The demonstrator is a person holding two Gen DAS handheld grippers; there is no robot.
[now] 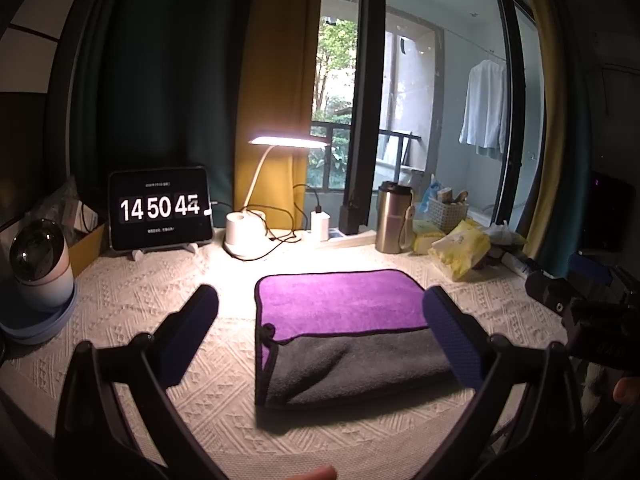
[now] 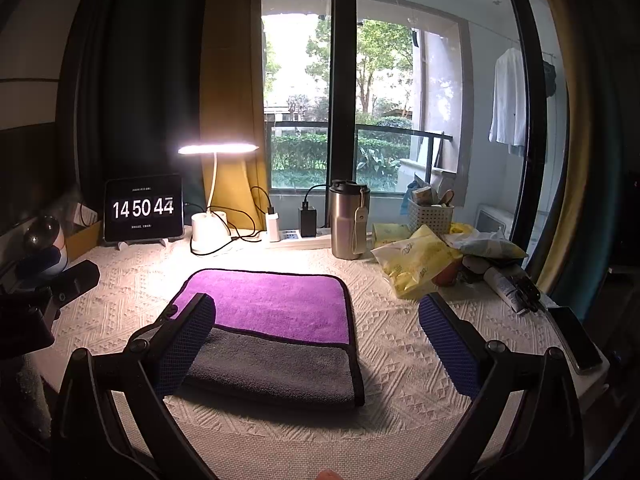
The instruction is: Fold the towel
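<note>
A purple and grey towel (image 1: 340, 304) lies folded on the cream tablecloth (image 1: 132, 308), its grey side turned over the near half. It also shows in the right wrist view (image 2: 276, 304). My left gripper (image 1: 320, 336) is open and empty, above the towel's near part, its right finger over the towel's right edge. My right gripper (image 2: 316, 340) is open and empty, its left finger (image 2: 188, 340) over the towel's near left corner. The other gripper shows at each view's edge.
At the back stand a tablet clock (image 1: 160, 208), a lit desk lamp (image 1: 248, 232), chargers on a power strip (image 2: 296, 236), a steel tumbler (image 2: 346, 220), a basket (image 2: 430, 212), and yellow packets (image 2: 416, 260). A phone (image 2: 576, 340) lies right. A round white device (image 1: 40, 264) stands left.
</note>
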